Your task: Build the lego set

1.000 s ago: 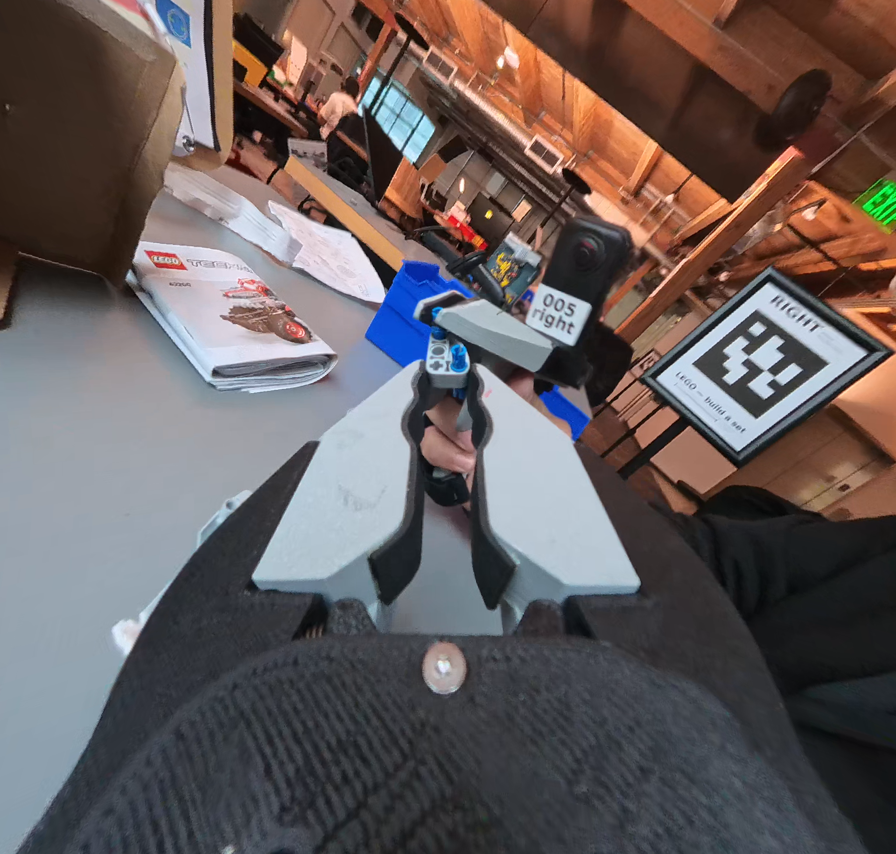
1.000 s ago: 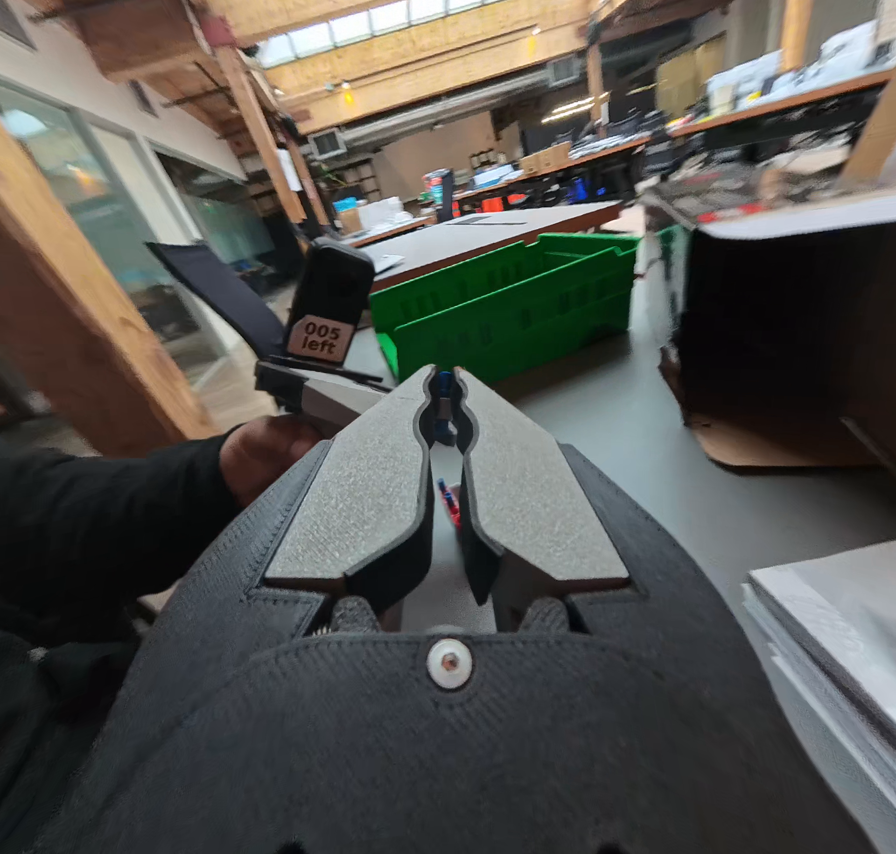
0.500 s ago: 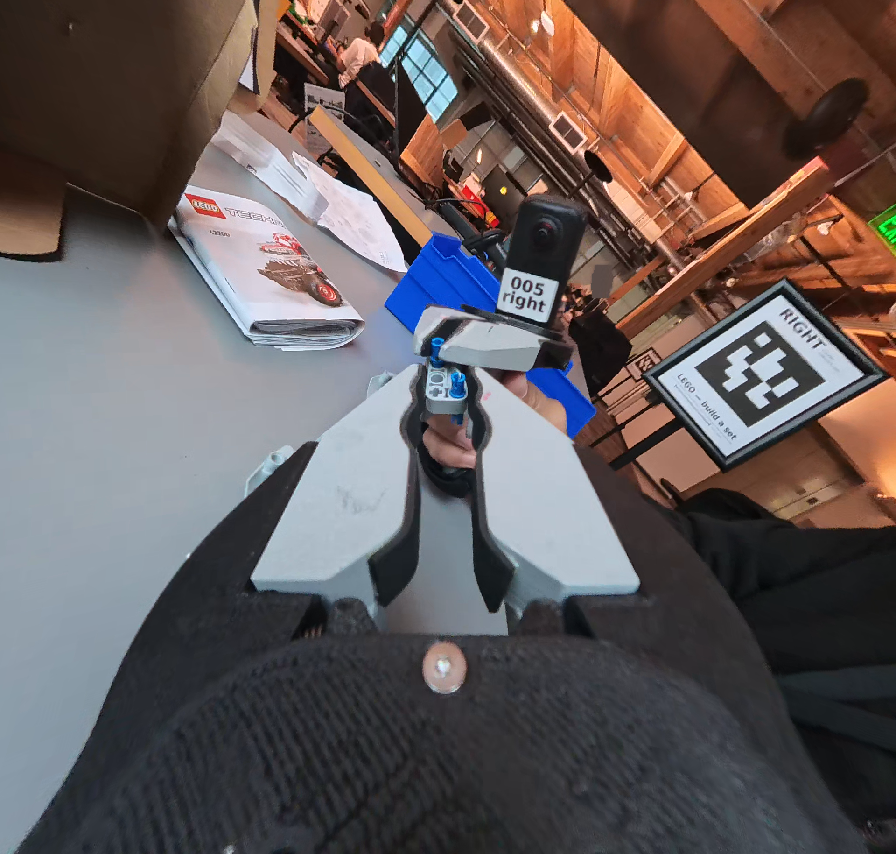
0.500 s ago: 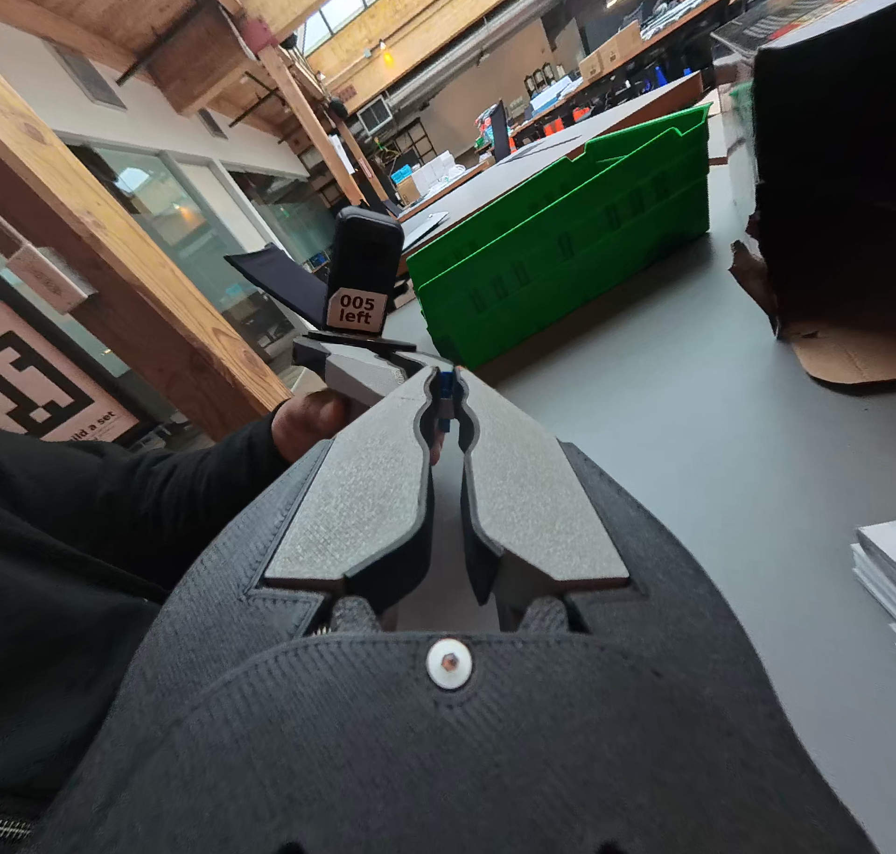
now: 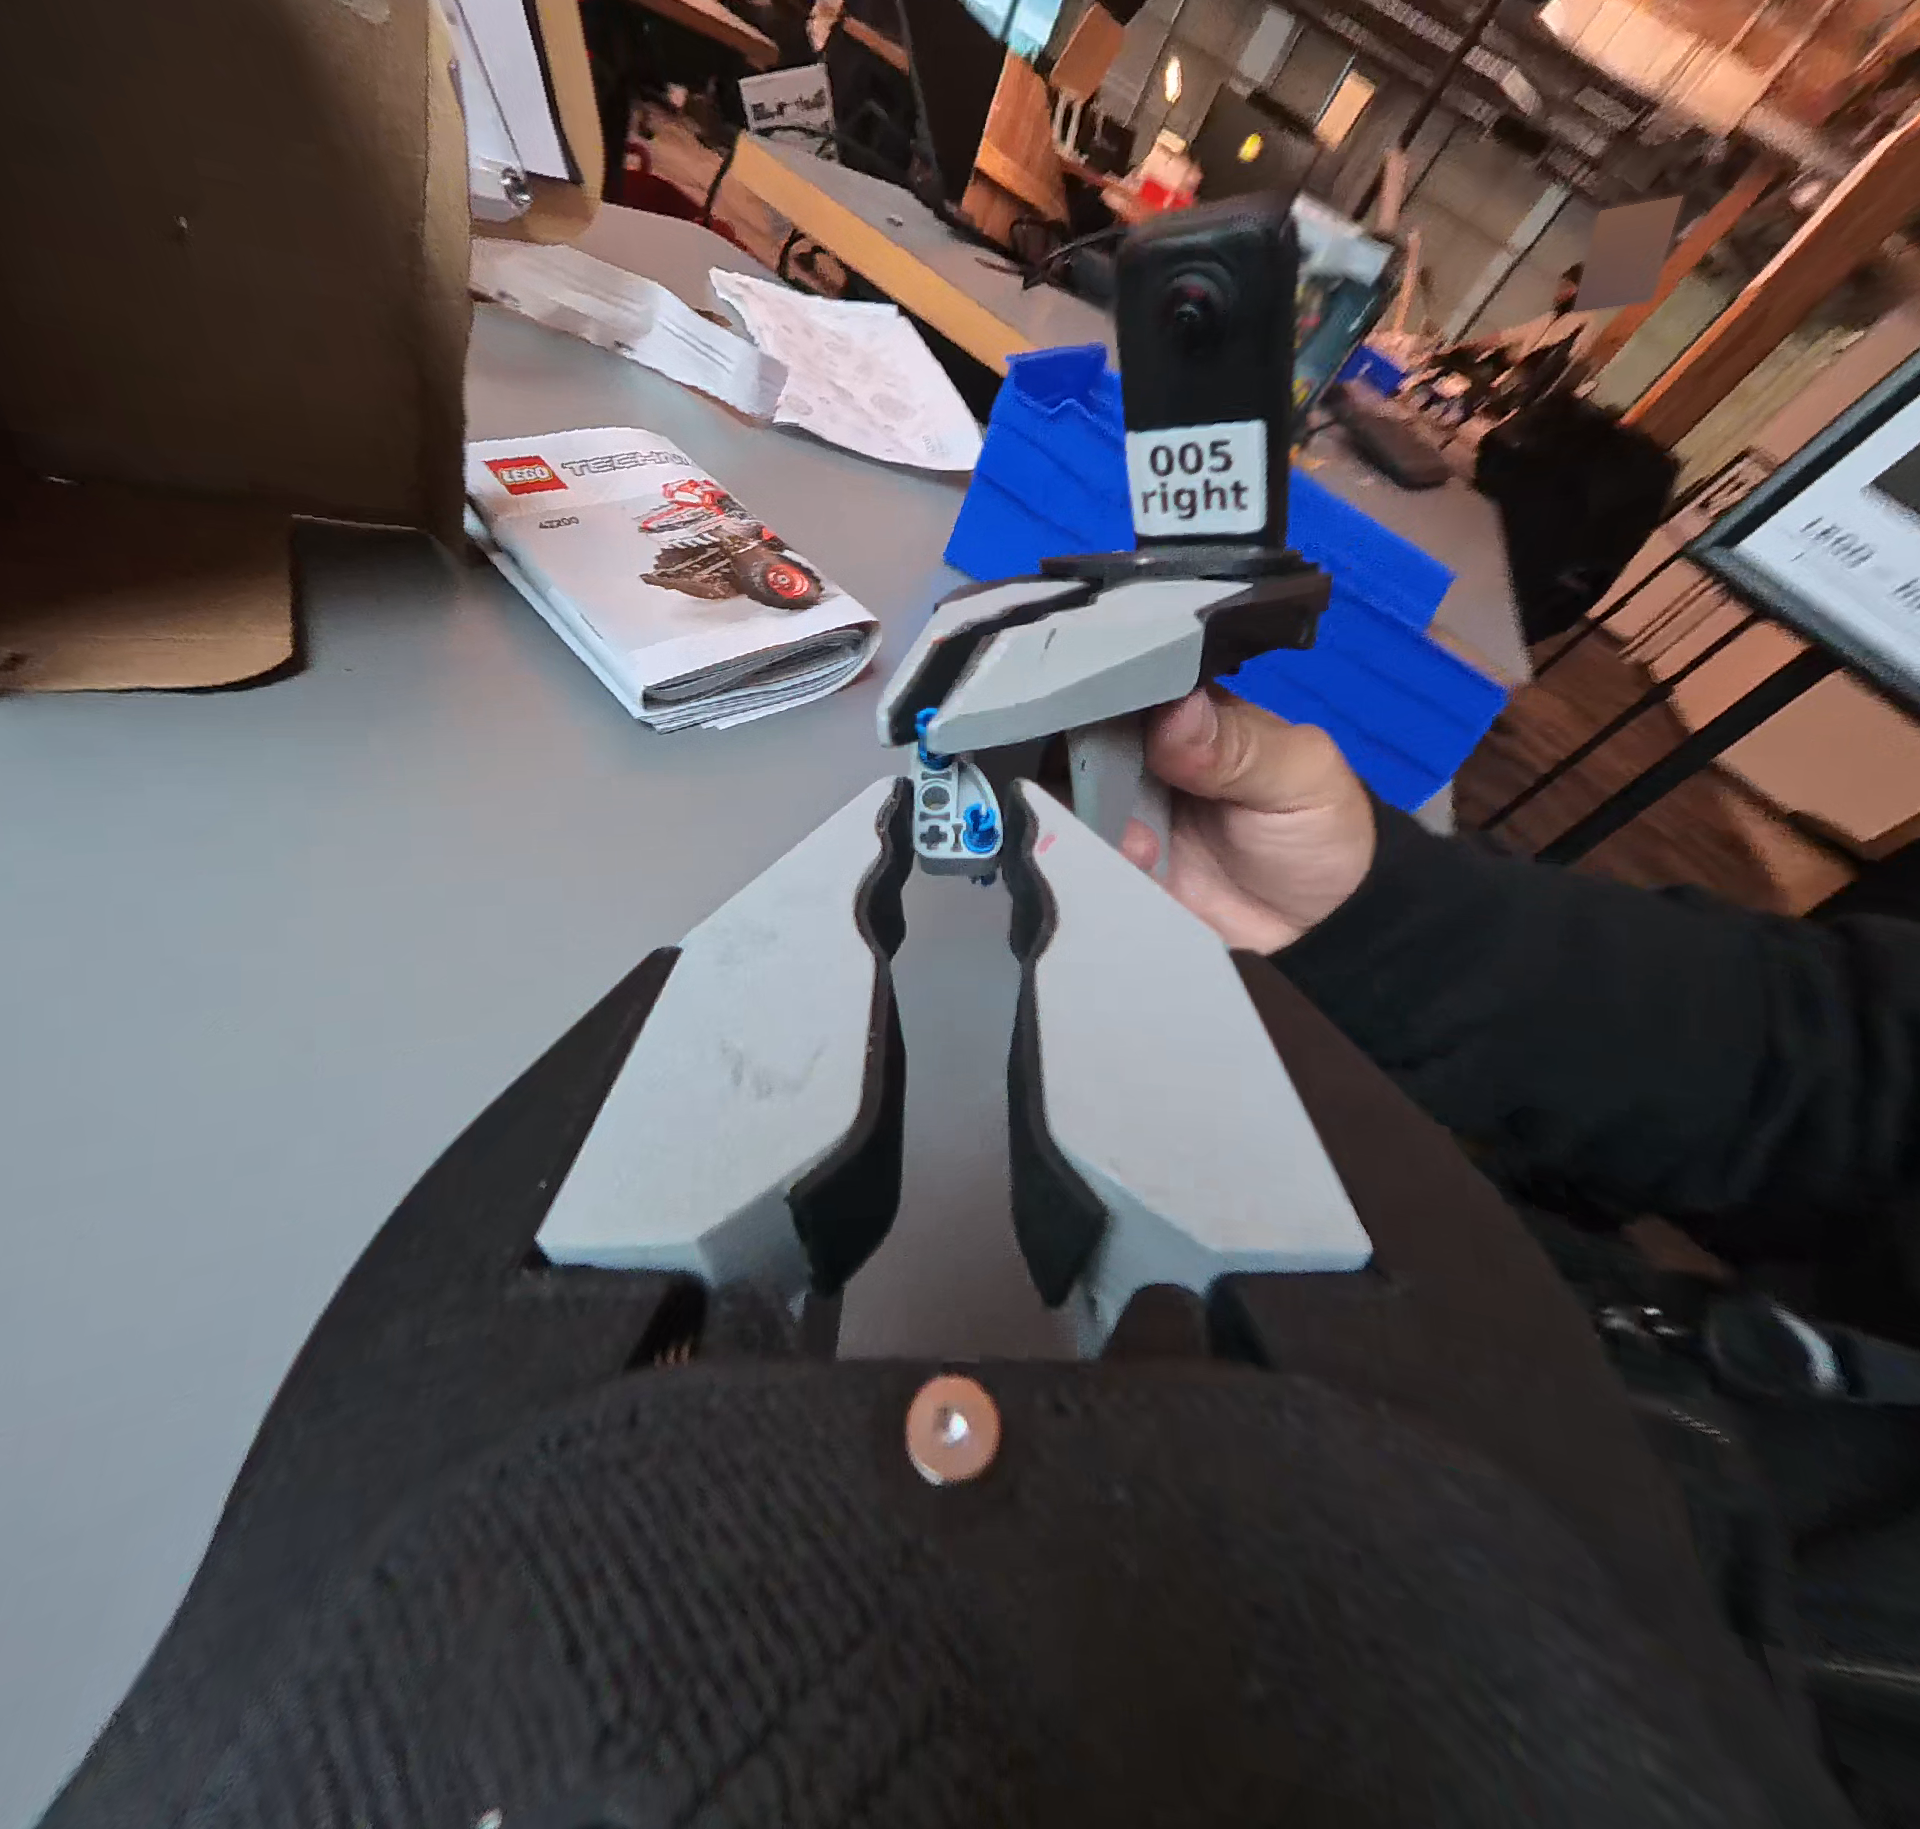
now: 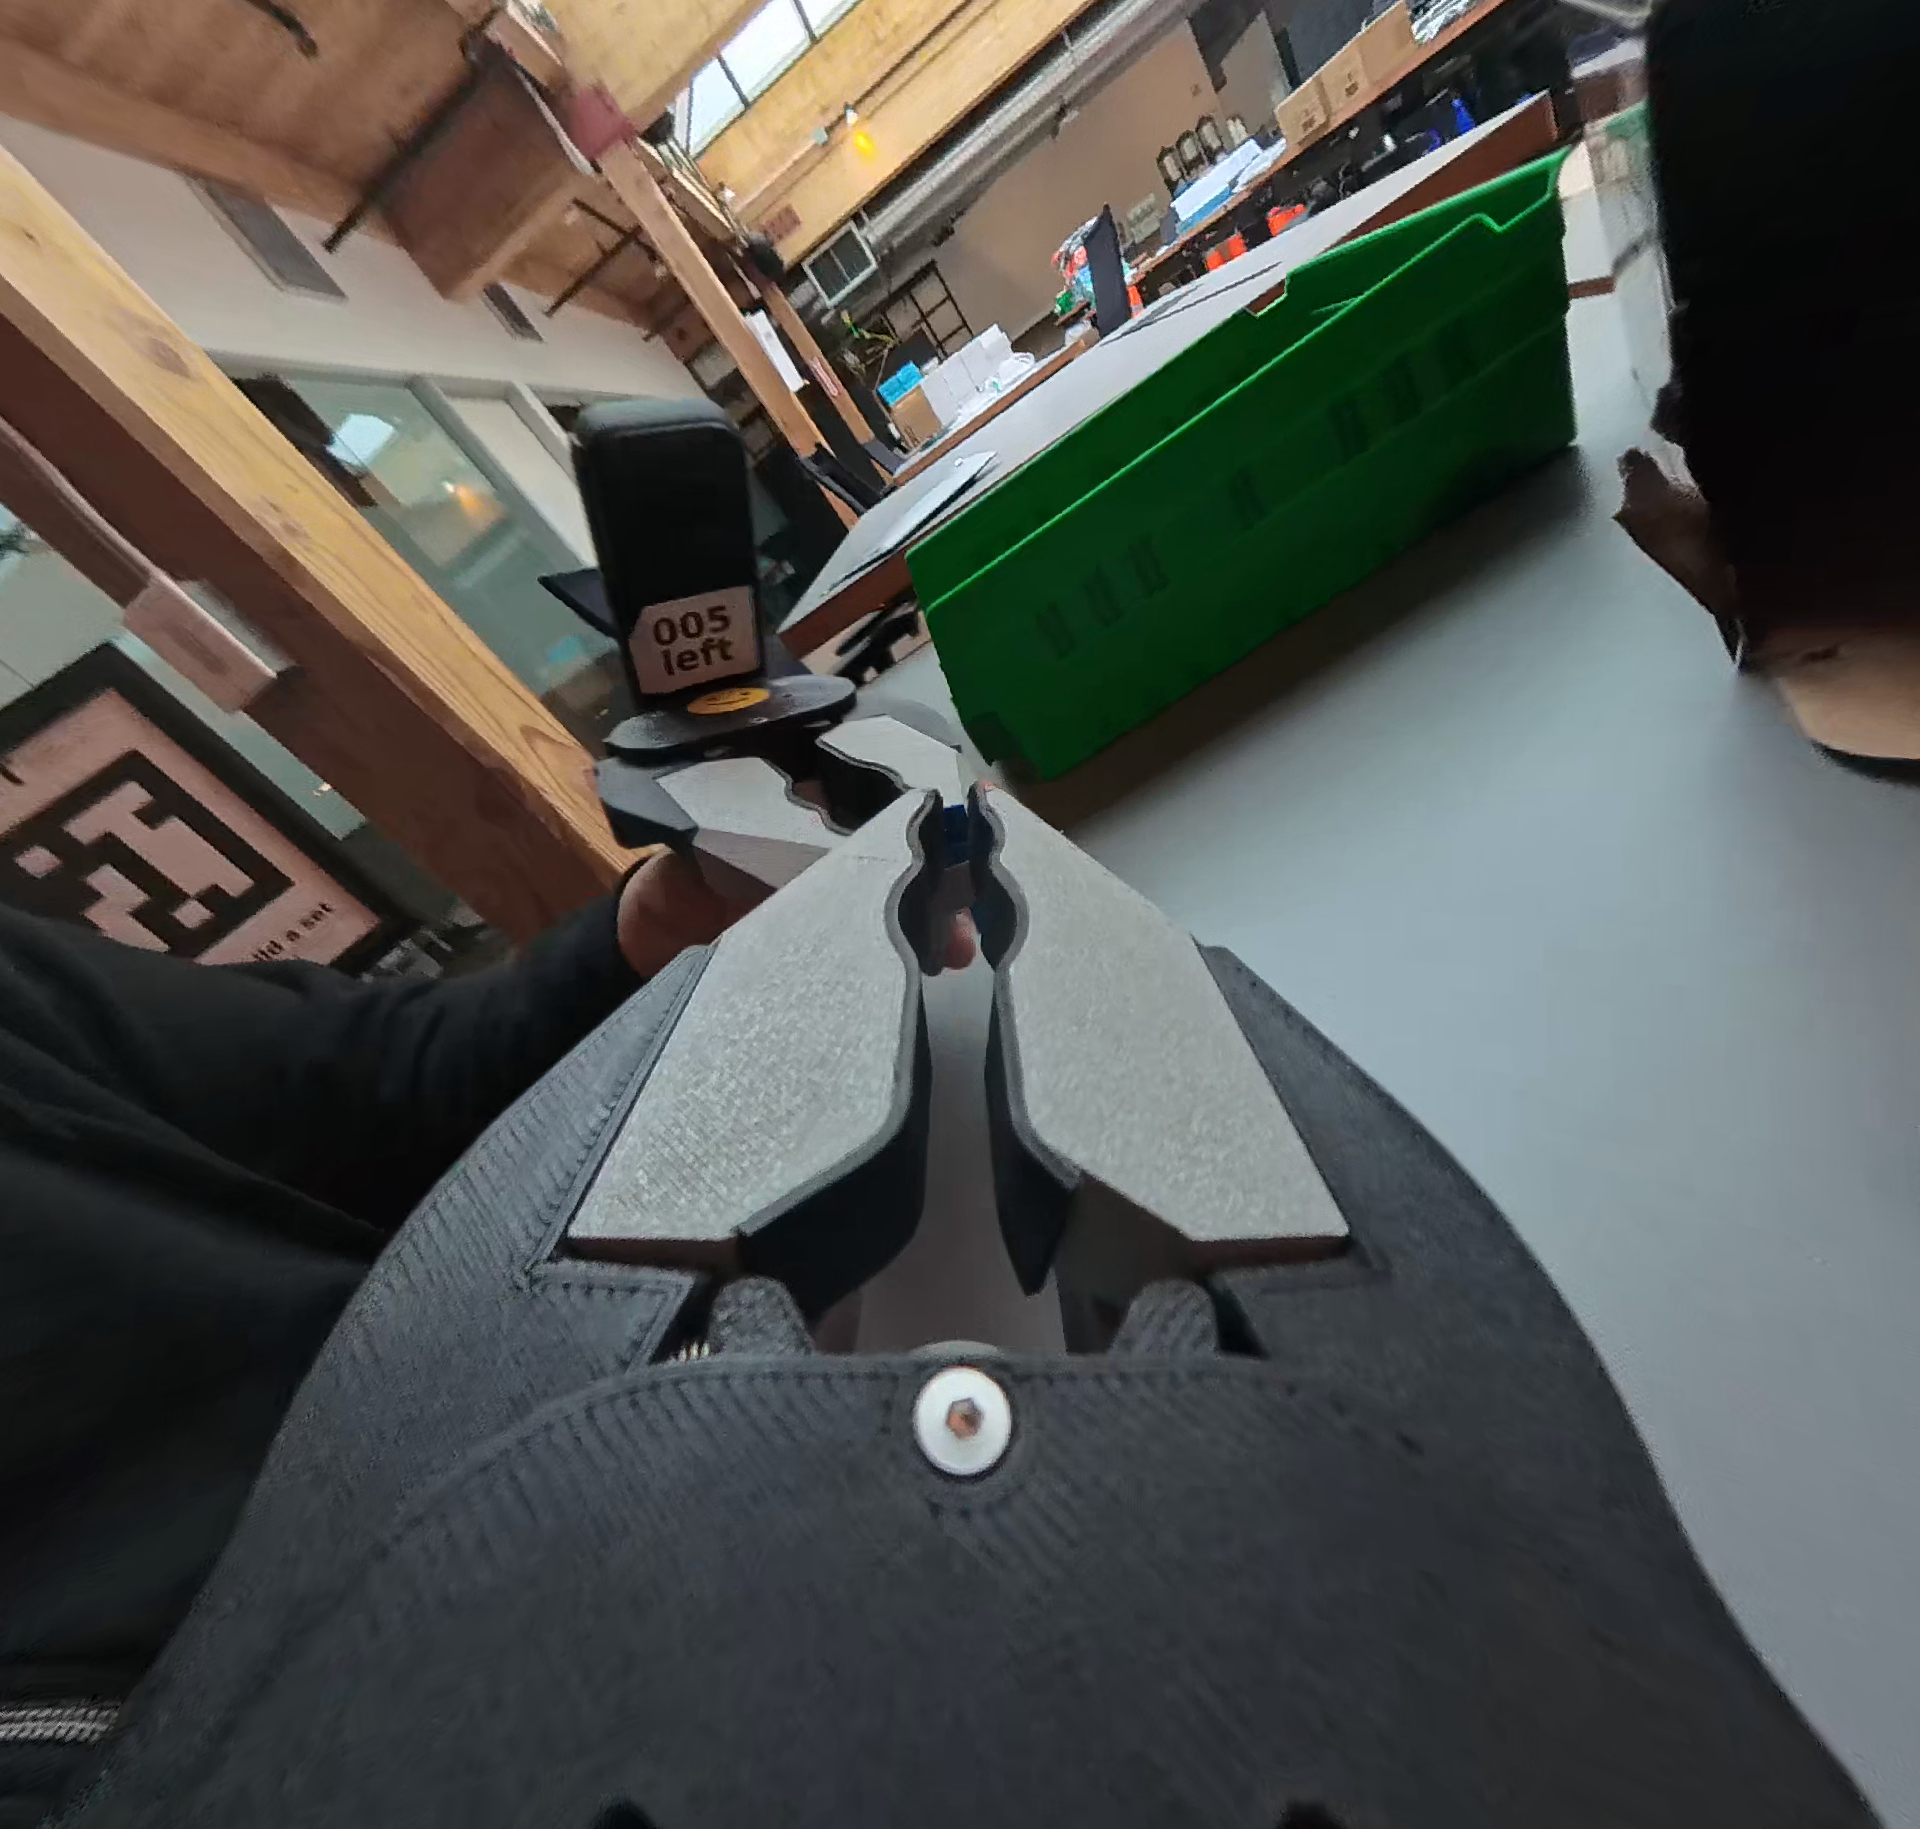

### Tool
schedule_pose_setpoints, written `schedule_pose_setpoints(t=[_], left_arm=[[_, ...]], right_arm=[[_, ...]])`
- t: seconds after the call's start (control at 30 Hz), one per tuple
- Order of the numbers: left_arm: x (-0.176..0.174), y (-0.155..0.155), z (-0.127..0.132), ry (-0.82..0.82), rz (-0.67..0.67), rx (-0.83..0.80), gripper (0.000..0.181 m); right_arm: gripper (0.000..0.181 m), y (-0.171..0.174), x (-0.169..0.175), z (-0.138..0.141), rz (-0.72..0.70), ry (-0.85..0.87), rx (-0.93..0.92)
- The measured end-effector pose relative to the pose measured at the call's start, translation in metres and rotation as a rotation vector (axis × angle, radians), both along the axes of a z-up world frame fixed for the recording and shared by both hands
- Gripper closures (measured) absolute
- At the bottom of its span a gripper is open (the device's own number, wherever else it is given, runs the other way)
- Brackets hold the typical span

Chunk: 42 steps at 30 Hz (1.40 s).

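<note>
Left tool (image 5: 948, 823) clamps grey lego piece (image 5: 943, 815); right tool (image 6: 951, 823) seemingly pinches blue pin (image 6: 951, 829). Misaligned push could pop pin loose.

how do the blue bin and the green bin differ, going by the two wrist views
Colour: the blue bin is bright blue, the green bin bright green.
Place: the blue bin shows in the left wrist view, behind the right gripper; the green bin shows in the right wrist view, beyond the left gripper.
Neighbours: the blue bin sits near the instruction booklet; the green bin sits near a cardboard box.
Both are plastic bins on the grey table.
</note>
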<state>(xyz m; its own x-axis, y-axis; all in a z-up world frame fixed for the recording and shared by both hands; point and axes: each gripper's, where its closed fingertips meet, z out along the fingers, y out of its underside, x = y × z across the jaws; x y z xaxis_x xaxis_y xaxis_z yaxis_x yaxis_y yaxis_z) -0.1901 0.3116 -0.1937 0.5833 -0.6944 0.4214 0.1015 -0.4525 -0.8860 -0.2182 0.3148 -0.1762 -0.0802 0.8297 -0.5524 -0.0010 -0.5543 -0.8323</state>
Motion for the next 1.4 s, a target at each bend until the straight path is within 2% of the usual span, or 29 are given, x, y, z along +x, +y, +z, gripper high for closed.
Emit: schedule_pose_setpoints(t=[0.1,0.27,0.3,0.33,0.43,0.53,0.63,0.7,0.73,0.8,0.97,1.2,1.4], left_arm=[[0.000,0.001,-0.001,0.026,0.013,0.022,0.166],[0.002,-0.006,0.018,-0.176,-0.061,-0.047,0.166],[0.001,-0.007,0.018,-0.188,-0.079,-0.061,0.166],[0.001,-0.010,0.020,-0.212,-0.110,-0.078,0.166],[0.001,-0.022,0.028,-0.278,-0.218,-0.135,0.167],[0.002,-0.039,0.032,-0.326,-0.353,-0.204,0.167],[0.005,-0.052,0.029,-0.317,-0.441,-0.238,0.167],[0.006,-0.057,0.037,-0.383,-0.488,-0.252,0.167],[0.007,-0.060,0.039,-0.404,-0.511,-0.262,0.166],[0.009,-0.063,0.035,-0.393,-0.530,-0.273,0.166],[0.016,-0.071,0.031,-0.412,-0.596,-0.318,0.166],[0.031,-0.073,0.012,-0.382,-0.610,-0.382,0.167],[0.052,-0.080,-0.015,-0.284,-0.627,-0.444,0.167]], right_arm=[[0.181,0.000,-0.003,0.002,-0.073,-0.064,0.182],[0.181,-0.001,0.008,0.036,-0.016,0.125,0.121],[0.175,-0.002,0.014,0.041,-0.005,0.131,0.153],[0.176,-0.004,0.019,0.039,0.012,0.091,0.198],[0.164,-0.013,0.028,0.026,0.049,-0.059,0.376],[0.156,-0.038,0.032,0.025,0.145,-0.108,0.547],[0.161,-0.064,0.034,0.030,0.162,-0.092,0.809],[0.155,-0.062,0.034,0.024,0.083,-0.154,0.965],[0.167,-0.063,0.034,0.021,0.067,-0.189,1.029],[0.165,-0.063,0.033,0.021,0.031,-0.238,1.119],[0.164,-0.071,0.031,0.009,0.073,-0.374,1.282],[0.171,-0.071,0.047,-0.011,-0.053,-0.556,1.611],[0.170,-0.078,0.055,-0.035,-0.009,-0.588,1.602]])
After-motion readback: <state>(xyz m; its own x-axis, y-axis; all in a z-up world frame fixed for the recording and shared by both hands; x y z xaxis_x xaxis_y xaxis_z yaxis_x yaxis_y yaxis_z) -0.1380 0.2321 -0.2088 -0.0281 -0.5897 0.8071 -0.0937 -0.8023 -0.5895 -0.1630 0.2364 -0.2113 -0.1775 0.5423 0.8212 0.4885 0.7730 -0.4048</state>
